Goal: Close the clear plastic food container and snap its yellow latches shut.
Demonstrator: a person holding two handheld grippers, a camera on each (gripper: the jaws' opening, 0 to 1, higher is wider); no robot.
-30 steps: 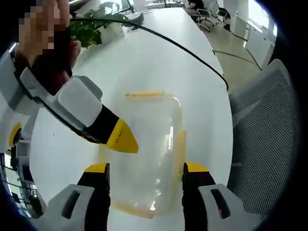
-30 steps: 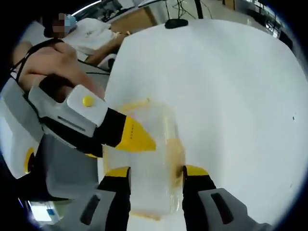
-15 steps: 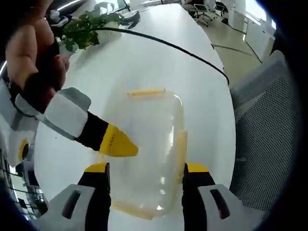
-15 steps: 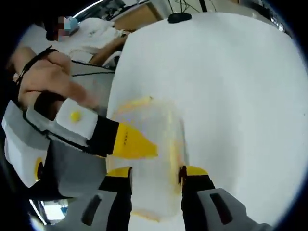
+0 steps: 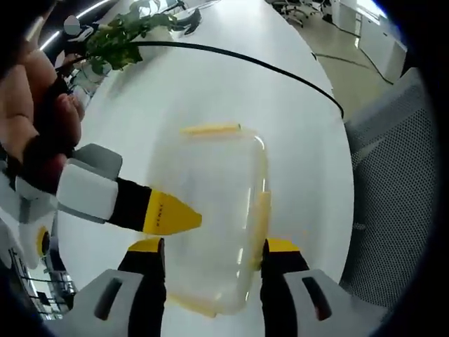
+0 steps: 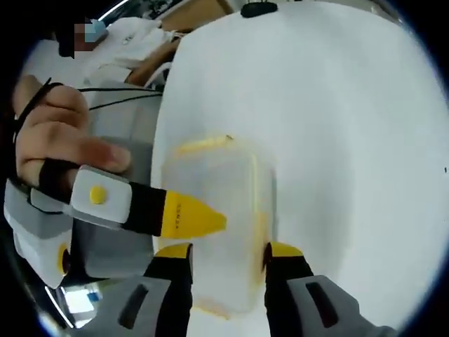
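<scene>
Plant (image 5: 116,38) behind container (image 5: 210,210)

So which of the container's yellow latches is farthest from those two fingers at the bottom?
In the left gripper view, the latch on the container's far short end. The side latch runs along the long edge, close to the fingers.

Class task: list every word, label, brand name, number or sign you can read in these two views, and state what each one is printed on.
No text can be read.
Small dark print on the yellow tip of the other claw, also in the right gripper view: too small and blurred to read.
Clear plastic food container with yellow latches: no label visible.
</scene>
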